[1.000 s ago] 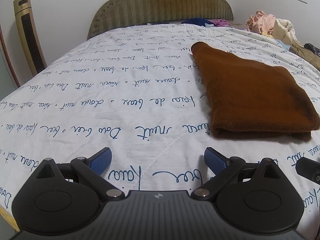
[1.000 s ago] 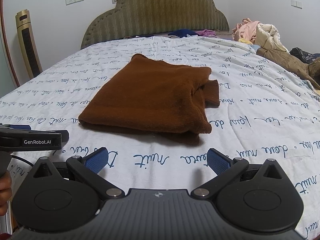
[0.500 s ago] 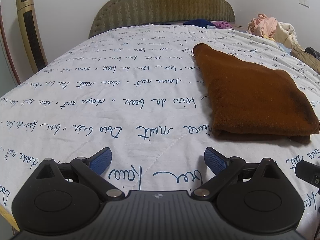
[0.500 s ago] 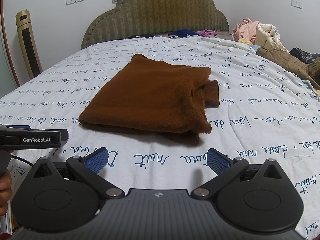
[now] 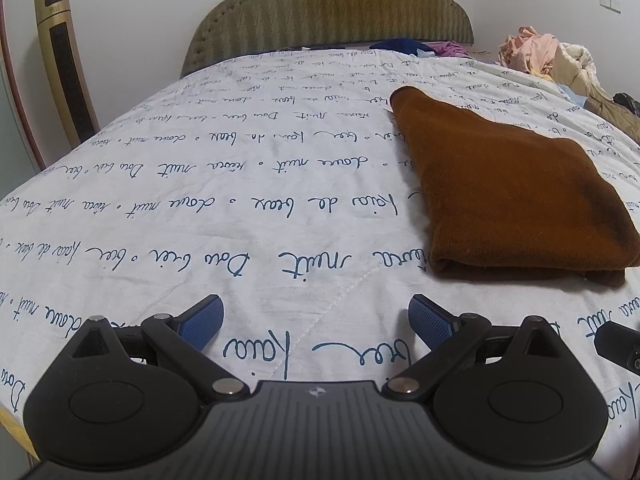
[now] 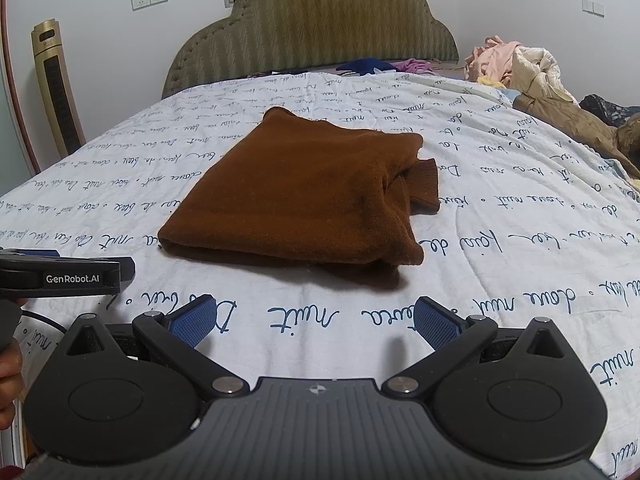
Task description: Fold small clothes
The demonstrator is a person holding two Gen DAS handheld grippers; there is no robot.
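- The brown knit sweater [image 6: 304, 196] lies folded into a thick rectangle on the bed [image 6: 500, 272], roughly mid-mattress; one ribbed cuff [image 6: 426, 186] pokes out at its right side.
- The left hand-held gripper [image 5: 316, 322] hovers over bare quilt with its blue pads wide apart and nothing between them; the sweater sits ahead and to its right.
- The right hand-held gripper [image 6: 314, 320] is likewise spread and empty, just short of the sweater's near folded edge, with the garment straight ahead.
- Judged from this layout, the fold looks nearly done; the loose cuff is the remaining untidy part.
- Risk: pinching only the top layer at the near edge would peel the stack open, since the knit layers lie loose on one another.
- Risk: a low approach could catch the quilt along with the sweater and drag the cover into wrinkles.
- Risk: pushing the cuff in from the side may skew the whole rectangle on the slippery cover.
- Around: a pile of pale clothes [image 6: 508, 64] and a tan coat [image 6: 572, 128] at the far right, dark and purple garments [image 6: 384, 65] by the padded headboard [image 6: 312, 28], a gold tower appliance [image 6: 56, 88] at left.
- None of these lies between the grippers and the sweater; the left gripper's body at the right view's edge is the closest neighbour.
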